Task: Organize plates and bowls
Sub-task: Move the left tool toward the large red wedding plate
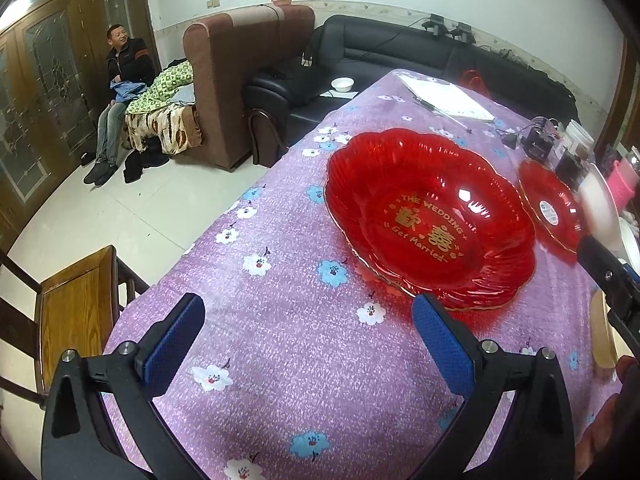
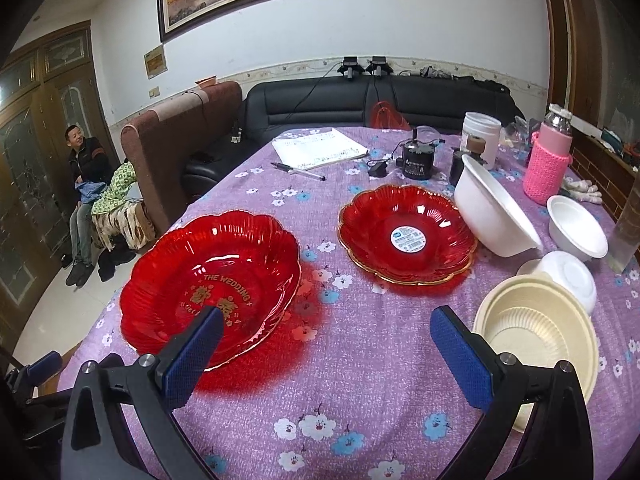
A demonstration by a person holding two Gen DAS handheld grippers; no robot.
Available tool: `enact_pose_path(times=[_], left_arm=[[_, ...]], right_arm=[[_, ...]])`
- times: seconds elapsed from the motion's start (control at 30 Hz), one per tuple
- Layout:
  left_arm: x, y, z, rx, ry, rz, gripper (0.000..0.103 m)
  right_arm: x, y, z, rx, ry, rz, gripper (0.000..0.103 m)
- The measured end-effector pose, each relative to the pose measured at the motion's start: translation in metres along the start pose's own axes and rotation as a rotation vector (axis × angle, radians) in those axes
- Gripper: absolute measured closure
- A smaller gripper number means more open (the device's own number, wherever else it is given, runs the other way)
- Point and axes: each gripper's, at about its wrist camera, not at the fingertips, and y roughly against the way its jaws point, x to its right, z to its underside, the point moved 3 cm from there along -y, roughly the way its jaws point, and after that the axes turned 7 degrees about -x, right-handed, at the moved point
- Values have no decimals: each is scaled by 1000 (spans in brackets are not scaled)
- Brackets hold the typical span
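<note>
Left gripper gapes, empty, over the floral tablecloth; red wedding plate just ahead-right. Right gripper also spread, that plate at its left finger, cream ribbed bowl beside its right.

open left gripper, red wedding plate, floral tablecloth

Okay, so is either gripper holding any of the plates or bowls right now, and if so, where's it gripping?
Nothing is held. The left gripper is open above the tablecloth, short of the large red plate. The right gripper is open too, with nothing between its fingers.
</note>
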Motion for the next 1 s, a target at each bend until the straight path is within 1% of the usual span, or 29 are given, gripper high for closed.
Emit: enact_pose_path(times=[0.27,1.0], left_arm=[[0,-10,-7,-10,5,1,0],[0,-32,-31,-27,46,20,0]], right_arm=[[0,-18,-3,-22,-14,-2,1],[-11,-45,-20,-51,-21,-7,1]])
